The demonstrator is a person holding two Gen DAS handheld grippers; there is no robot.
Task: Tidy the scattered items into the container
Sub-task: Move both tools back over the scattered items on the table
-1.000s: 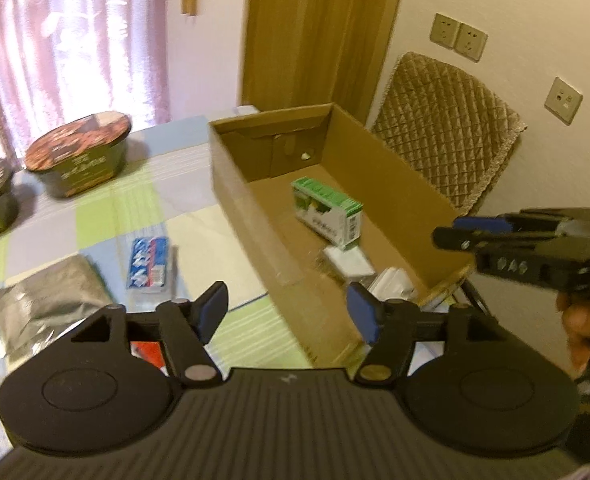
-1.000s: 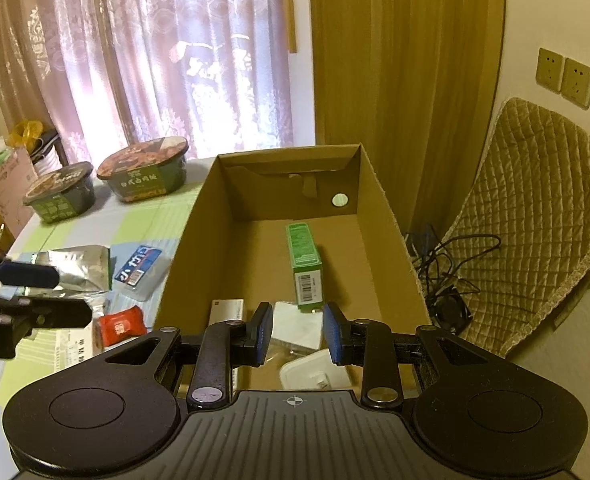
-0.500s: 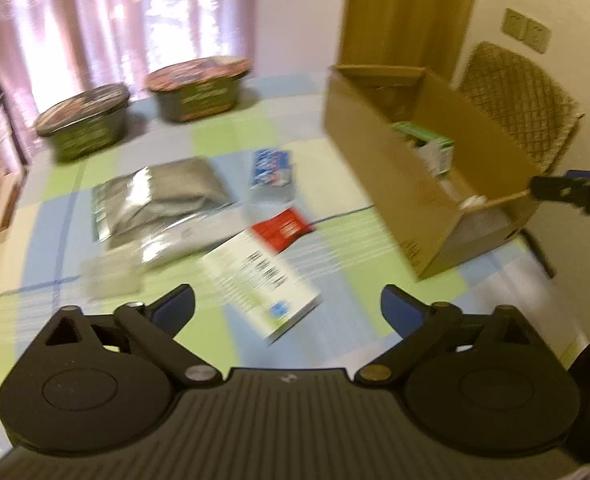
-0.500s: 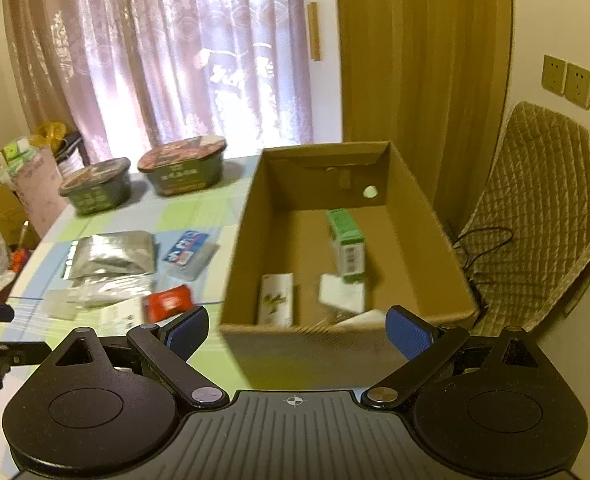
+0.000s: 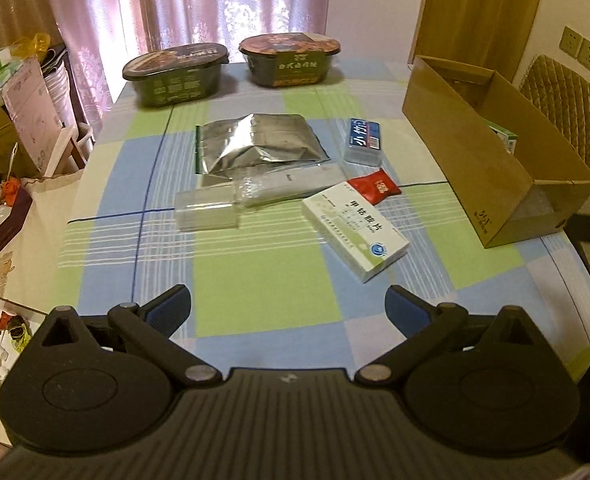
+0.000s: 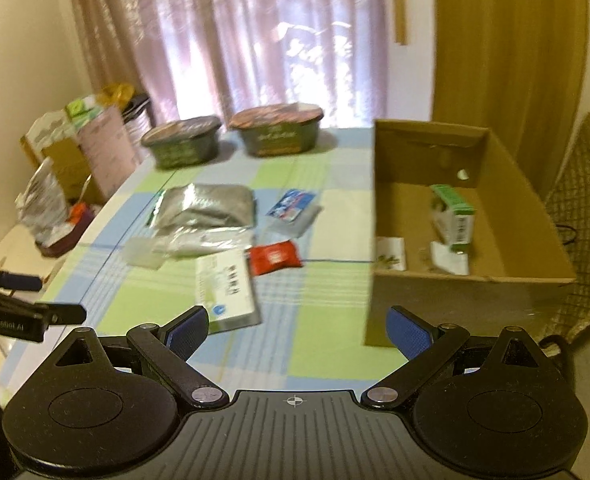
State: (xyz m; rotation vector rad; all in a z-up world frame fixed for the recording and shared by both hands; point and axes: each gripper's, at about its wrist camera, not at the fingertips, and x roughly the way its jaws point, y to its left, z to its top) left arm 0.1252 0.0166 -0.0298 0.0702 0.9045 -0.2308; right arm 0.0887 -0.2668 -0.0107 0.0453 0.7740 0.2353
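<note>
An open cardboard box (image 5: 495, 152) (image 6: 527, 216) stands at the table's right edge, holding a green-and-white carton (image 6: 453, 216) and some white packets. Scattered on the checked tablecloth lie a silver foil bag (image 5: 255, 142) (image 6: 207, 204), a clear plastic case (image 5: 209, 212), a blue-labelled pack (image 5: 365, 140) (image 6: 293, 210), a red sachet (image 5: 377, 186) (image 6: 275, 256) and a white-green medicine box (image 5: 355, 230) (image 6: 227, 286). My left gripper (image 5: 287, 306) is open above the table's near part, nothing between its fingers. My right gripper (image 6: 297, 326) is open too, hovering near the box's front corner.
Two dark instant-noodle bowls (image 5: 175, 74) (image 5: 289, 58) stand at the table's far edge by the curtain. Cartons and clutter (image 5: 11, 128) crowd the floor to the left. A quilted chair (image 5: 571, 108) sits behind the cardboard box. The left gripper (image 6: 11, 304) shows at the right view's left edge.
Both grippers have pulled back from the cardboard box and swung left toward the scattered items. The right gripper's jaws went from nearly shut to wide open; the left jaws widened too.
</note>
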